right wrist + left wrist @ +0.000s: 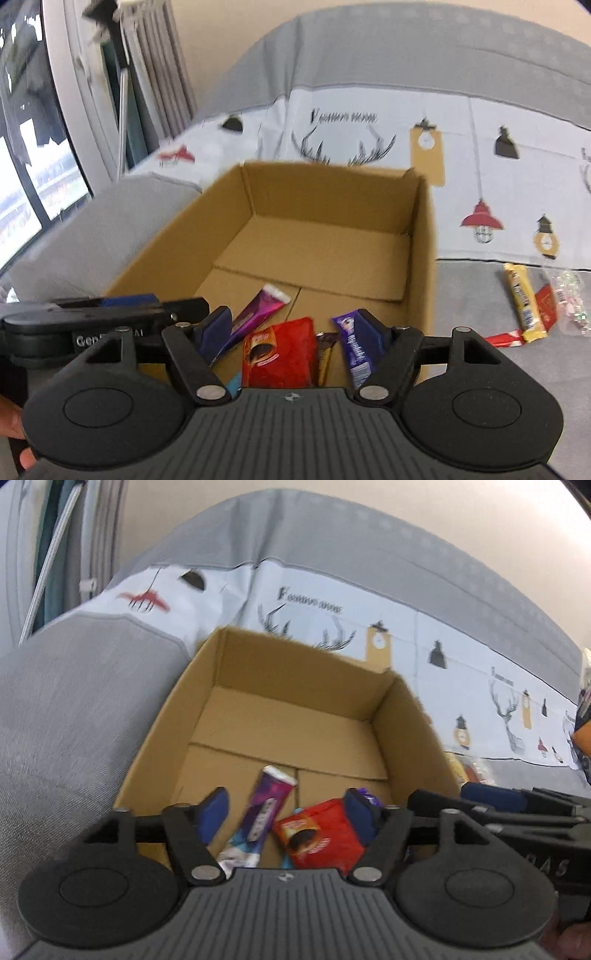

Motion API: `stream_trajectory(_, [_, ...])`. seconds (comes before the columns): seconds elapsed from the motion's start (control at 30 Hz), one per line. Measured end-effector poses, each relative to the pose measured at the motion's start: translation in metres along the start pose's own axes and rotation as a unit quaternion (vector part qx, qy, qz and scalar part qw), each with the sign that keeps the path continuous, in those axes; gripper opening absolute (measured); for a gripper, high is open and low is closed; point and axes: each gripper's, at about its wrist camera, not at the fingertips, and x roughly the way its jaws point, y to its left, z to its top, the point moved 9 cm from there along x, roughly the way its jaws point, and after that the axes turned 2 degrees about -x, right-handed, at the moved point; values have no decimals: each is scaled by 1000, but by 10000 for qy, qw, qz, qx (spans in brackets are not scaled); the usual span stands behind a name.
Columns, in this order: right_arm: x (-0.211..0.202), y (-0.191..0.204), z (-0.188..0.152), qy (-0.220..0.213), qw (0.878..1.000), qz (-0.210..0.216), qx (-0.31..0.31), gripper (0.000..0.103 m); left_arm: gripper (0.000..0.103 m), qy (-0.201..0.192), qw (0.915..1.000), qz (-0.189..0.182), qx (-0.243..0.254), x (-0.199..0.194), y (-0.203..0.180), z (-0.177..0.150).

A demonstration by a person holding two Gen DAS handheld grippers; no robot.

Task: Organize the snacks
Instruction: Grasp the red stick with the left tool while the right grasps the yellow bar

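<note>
Cardboard box (421, 236) near wall hidden; snacks (284, 354) partly cut off.

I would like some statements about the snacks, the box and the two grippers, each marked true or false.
1. The cardboard box holds a red packet. True.
2. The left gripper is clamped on the purple wrapper. False: its jaws are open and grip nothing.
3. A yellow bar lies outside the box on the grey sofa. True.
4. The right gripper is shut. False: it is open.
5. The box is closed with flaps. False: its top is open.
</note>
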Motion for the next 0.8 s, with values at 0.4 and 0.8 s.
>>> stream_trajectory(0.4, [-81, -125, -11, -676, 9972, -59, 310, 102, 86, -299, 9863, -556, 1527, -3, -153, -5])
stream_trajectory(0.8, [-84, -259, -17, -774, 9952, -593, -40, 103, 75, 264, 9608, -921, 2601, 83, -269, -35])
